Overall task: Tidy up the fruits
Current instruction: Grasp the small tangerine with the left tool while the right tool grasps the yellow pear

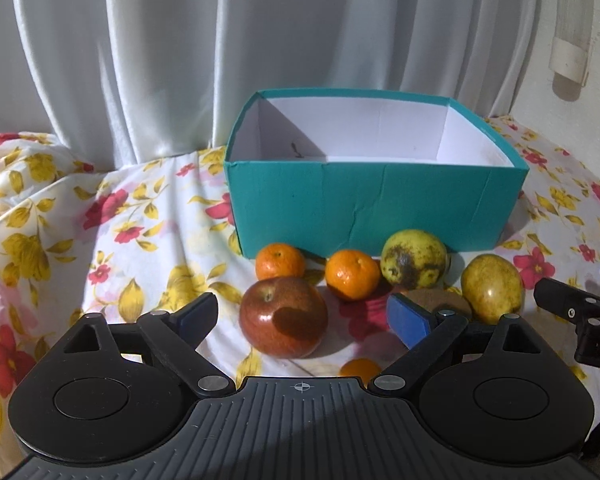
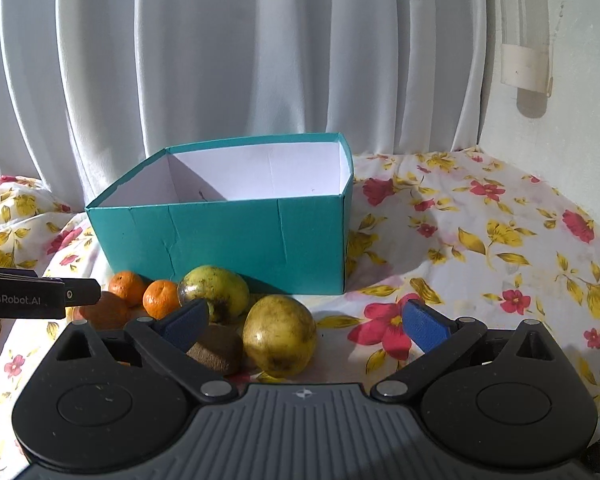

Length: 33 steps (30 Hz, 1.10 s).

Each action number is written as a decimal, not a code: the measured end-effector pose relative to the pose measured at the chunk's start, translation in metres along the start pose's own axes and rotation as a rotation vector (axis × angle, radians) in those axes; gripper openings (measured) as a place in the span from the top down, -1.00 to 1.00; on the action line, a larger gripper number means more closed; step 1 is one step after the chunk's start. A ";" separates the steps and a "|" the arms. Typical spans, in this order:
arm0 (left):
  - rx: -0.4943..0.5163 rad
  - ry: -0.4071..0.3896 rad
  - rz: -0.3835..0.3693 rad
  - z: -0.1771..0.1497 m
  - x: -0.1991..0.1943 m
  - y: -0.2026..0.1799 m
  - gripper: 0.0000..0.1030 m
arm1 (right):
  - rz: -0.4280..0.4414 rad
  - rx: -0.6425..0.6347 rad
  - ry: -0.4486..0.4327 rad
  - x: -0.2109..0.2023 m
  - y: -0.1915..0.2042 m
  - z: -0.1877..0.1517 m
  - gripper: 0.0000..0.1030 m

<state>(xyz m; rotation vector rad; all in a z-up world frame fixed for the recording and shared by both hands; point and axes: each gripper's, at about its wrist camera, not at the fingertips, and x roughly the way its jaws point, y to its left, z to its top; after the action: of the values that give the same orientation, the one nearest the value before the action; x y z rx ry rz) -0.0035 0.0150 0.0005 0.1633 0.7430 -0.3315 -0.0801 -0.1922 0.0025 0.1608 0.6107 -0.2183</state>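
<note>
A teal box (image 1: 376, 204) with a white inside stands open on the flowered cloth. In front of it lie a red apple (image 1: 283, 316), two mandarins (image 1: 280, 260) (image 1: 352, 274), a spotted yellow-green fruit (image 1: 414, 258), a yellow fruit (image 2: 280, 334) and a brown kiwi (image 2: 218, 350). My left gripper (image 1: 304, 314) is open, with the apple between its fingers and a gap on each side. My right gripper (image 2: 306, 320) is open around the yellow fruit, its left finger over the kiwi. Another orange (image 1: 360, 370) peeks out under the left gripper's body.
White curtains hang close behind the box. The flowered cloth (image 2: 480, 240) lies flat to the right of the box and bunches into folds at the far left (image 1: 28, 200). The left gripper's body (image 2: 40, 298) juts in beside the mandarins.
</note>
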 end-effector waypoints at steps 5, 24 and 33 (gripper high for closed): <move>0.039 0.026 -0.002 -0.019 0.001 -0.008 -0.83 | -0.017 -0.015 0.030 0.005 0.001 -0.009 -0.82; 0.116 0.081 -0.003 -0.046 0.023 -0.030 -0.69 | 0.003 -0.060 0.059 0.031 0.009 -0.015 -0.52; 0.140 0.099 -0.044 -0.048 0.033 -0.037 -0.43 | 0.018 -0.065 0.075 0.051 0.012 -0.014 -0.27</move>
<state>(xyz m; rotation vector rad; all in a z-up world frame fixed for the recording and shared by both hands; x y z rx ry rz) -0.0240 -0.0154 -0.0582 0.2975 0.8227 -0.4199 -0.0439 -0.1852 -0.0375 0.1123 0.6901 -0.1749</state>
